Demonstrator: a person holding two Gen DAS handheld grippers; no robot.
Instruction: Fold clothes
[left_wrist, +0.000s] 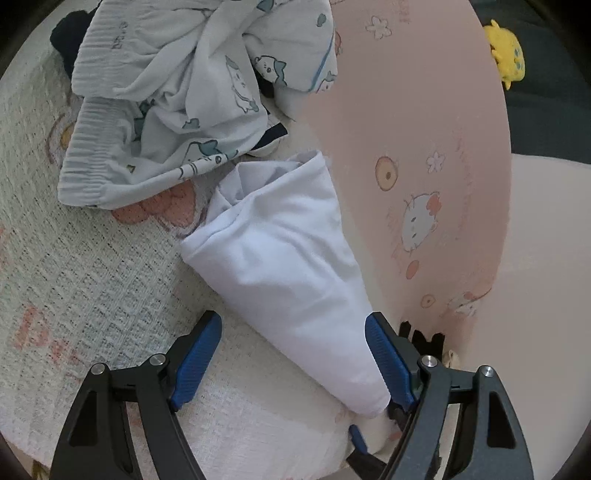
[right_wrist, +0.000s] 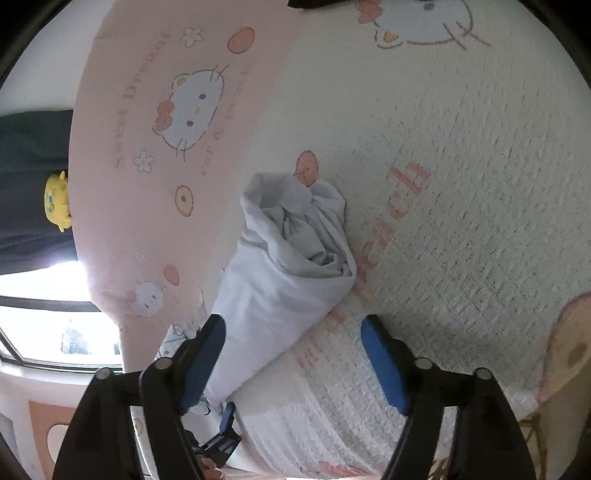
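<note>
My left tongs (left_wrist: 293, 332) stand wide, the folded white garment (left_wrist: 288, 266) lying on the bed (left_wrist: 92, 280) between their pads, unpinched. My right tongs (right_wrist: 291, 336) gape too, one pad covering its near edge. I can't read its folds. The printed clothes pile (left_wrist: 177, 92) hides something dark, cut off at the frame's top

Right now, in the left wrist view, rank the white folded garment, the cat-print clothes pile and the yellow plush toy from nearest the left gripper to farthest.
1. White folded garment: lies between the open fingers of the left gripper.
2. Cat-print clothes pile: beyond it, upper left.
3. Yellow plush toy: farthest, top right, past the pink edge.
</note>
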